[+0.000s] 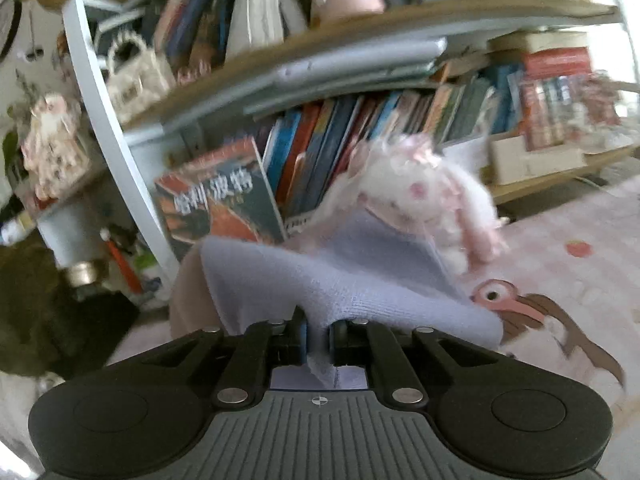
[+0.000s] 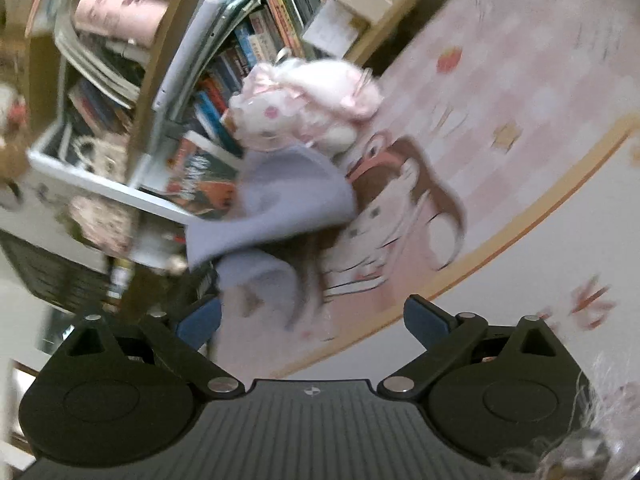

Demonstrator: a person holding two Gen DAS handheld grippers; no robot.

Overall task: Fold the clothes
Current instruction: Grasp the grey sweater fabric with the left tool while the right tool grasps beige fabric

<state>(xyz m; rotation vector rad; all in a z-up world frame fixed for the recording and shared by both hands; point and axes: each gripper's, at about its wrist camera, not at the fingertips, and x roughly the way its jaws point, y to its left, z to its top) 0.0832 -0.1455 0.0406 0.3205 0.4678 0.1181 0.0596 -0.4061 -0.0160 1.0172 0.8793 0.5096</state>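
Observation:
A pale lavender knitted garment (image 1: 344,276) hangs lifted off the pink rug, bunched where my left gripper (image 1: 319,340) is shut on its edge. In the right wrist view the same lavender garment (image 2: 280,204) droops in the air ahead and to the left, one fold trailing toward the rug. My right gripper (image 2: 312,320) stands wide open over the rug, its blue pads (image 2: 426,322) apart with nothing between them, the left pad close to the garment's lower fold. Both views are blurred by motion.
A pink and white plush toy (image 1: 424,200) sits on the rug (image 1: 560,280) against a bookshelf (image 1: 360,148) packed with books. The same plush toy (image 2: 304,104) shows in the right view. The rug (image 2: 500,100) carries a cartoon print and a tan border; bare pale floor (image 2: 520,280) lies beyond it.

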